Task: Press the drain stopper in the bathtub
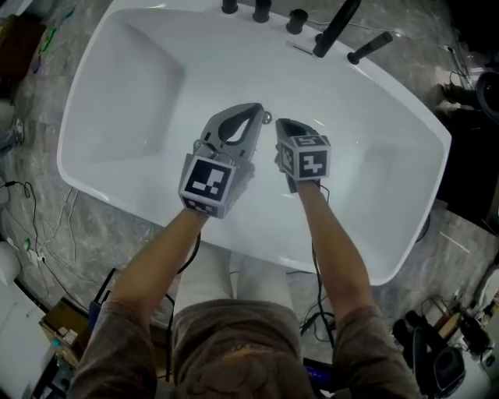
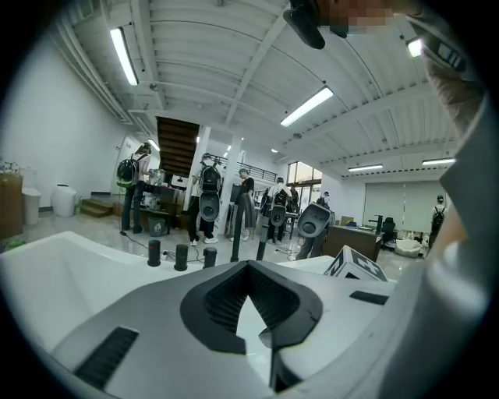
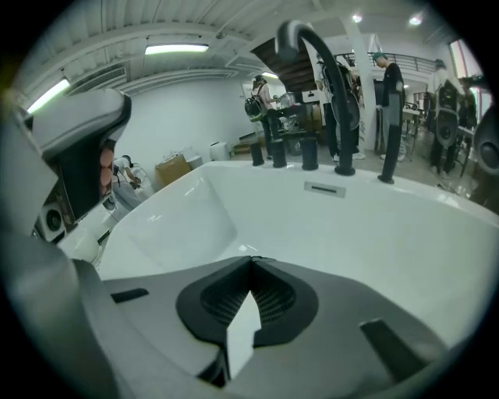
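Observation:
The white bathtub (image 1: 125,93) fills the head view. Both grippers hang over its middle, side by side. My left gripper (image 1: 256,111) is shut, its tips meeting with nothing between them. Just right of those tips a small chrome round piece (image 1: 267,118) shows on the tub floor, apparently the drain stopper, partly hidden. My right gripper (image 1: 282,126) is also shut and empty. The left gripper view shows the left gripper (image 2: 249,265) pointing across the tub rim. In the right gripper view the right gripper (image 3: 251,261) points at the tub's far wall (image 3: 366,234). Neither gripper view shows the stopper.
Black knobs (image 1: 261,9), a black spout (image 1: 335,27) and a hand shower (image 1: 370,47) stand on the far rim above an overflow slot (image 3: 323,188). Cables (image 1: 39,234) and boxes lie on the floor around the tub. Several people (image 2: 209,195) stand in the room beyond.

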